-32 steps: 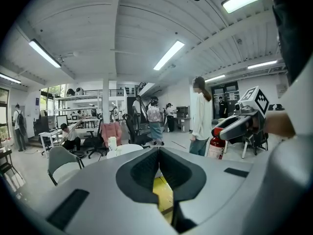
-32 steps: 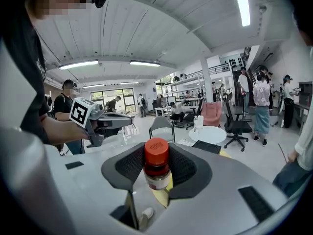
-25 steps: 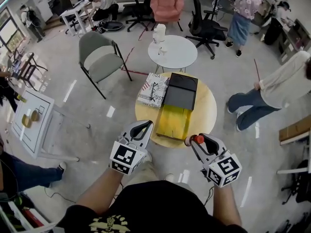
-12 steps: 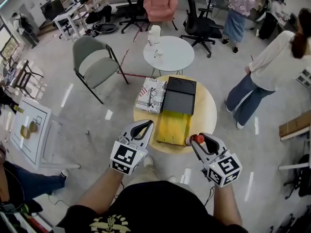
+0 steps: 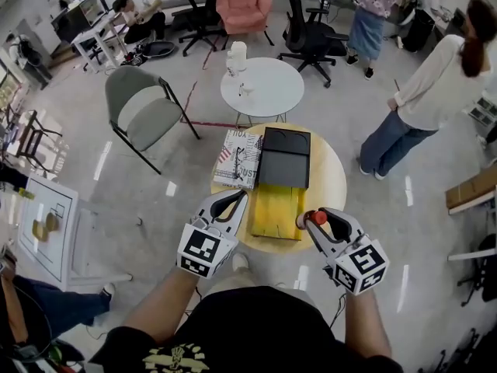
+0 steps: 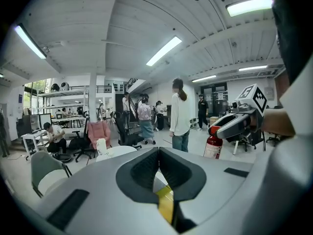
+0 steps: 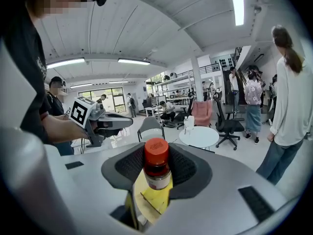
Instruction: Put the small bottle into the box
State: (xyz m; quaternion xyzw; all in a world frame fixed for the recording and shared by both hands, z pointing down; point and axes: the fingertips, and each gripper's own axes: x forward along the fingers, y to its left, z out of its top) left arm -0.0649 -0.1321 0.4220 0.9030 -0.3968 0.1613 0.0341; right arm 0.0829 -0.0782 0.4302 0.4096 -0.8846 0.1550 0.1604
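Note:
A small bottle with a red cap stands upright between the jaws of my right gripper, which is shut on it just off the near right rim of the round wooden table. The box, yellow inside, lies on the table's near half, with a black lid part behind it. The yellow box shows below the bottle in the right gripper view. My left gripper hovers at the table's near left rim, jaws shut with nothing in them.
A patterned box lies left of the black lid. Beyond stand a white round table, a grey chair and office chairs. A person in a white top stands right of the table. A white board lies at left.
The person in white has walked closer along the right side. The view has shifted a little over the table. Both grippers hold the same places, the bottle still in the right one.

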